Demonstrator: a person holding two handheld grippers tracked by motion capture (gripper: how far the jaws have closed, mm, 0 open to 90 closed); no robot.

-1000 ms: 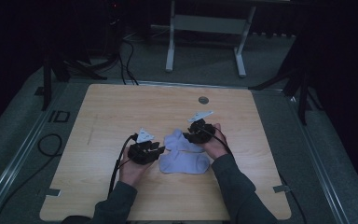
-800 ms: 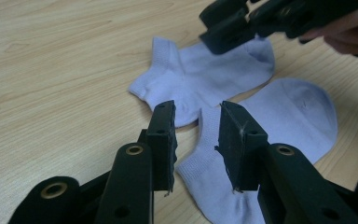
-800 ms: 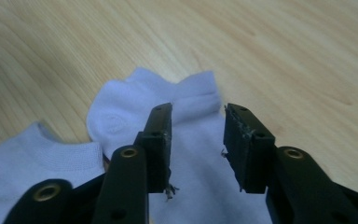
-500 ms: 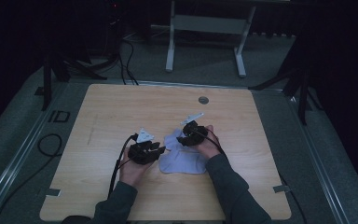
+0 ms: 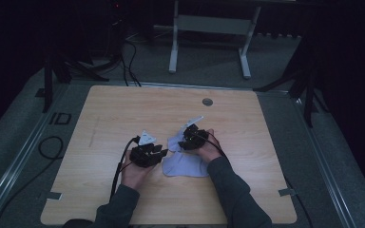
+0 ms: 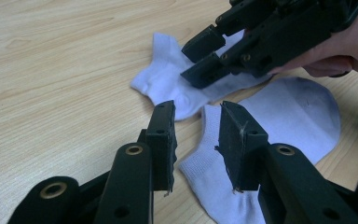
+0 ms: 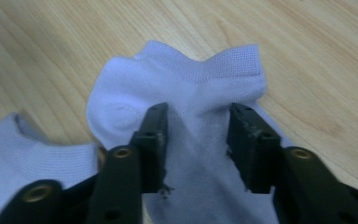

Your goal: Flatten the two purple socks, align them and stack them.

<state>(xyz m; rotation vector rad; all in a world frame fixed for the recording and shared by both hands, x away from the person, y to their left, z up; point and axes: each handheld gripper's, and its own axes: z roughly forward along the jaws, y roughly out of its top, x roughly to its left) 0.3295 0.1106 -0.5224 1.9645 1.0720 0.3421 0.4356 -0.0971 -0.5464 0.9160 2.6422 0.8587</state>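
Two pale lilac ankle socks lie near mid-desk toward the person's side, overlapping. The far sock (image 7: pixel 186 88) lies heel and cuff up-frame in the right gripper view; the near sock (image 6: pixel 279 121) lies flat in front of the left tongs (image 6: pixel 196 140). Both look light, soft and floppy, so they will likely drape and bunch when lifted. Knit fabric should give fair grip. Best holds are probably the ribbed cuff edge or a pinched fold, not the flat middle.

The right tongs (image 7: pixel 196 140) straddle the far sock's body; the jaws have just been closing, half-wide, fabric between them but the pads not clearly pressing. The left tongs stand at a narrow gap, nothing between them, just short of the near sock's cuff.

Hard to read: the high view is dim and the socks (image 5: pixel 185 161) merge into one pale patch on the desk (image 5: pixel 123 118). The far sock's toe is hidden under the right tongs.
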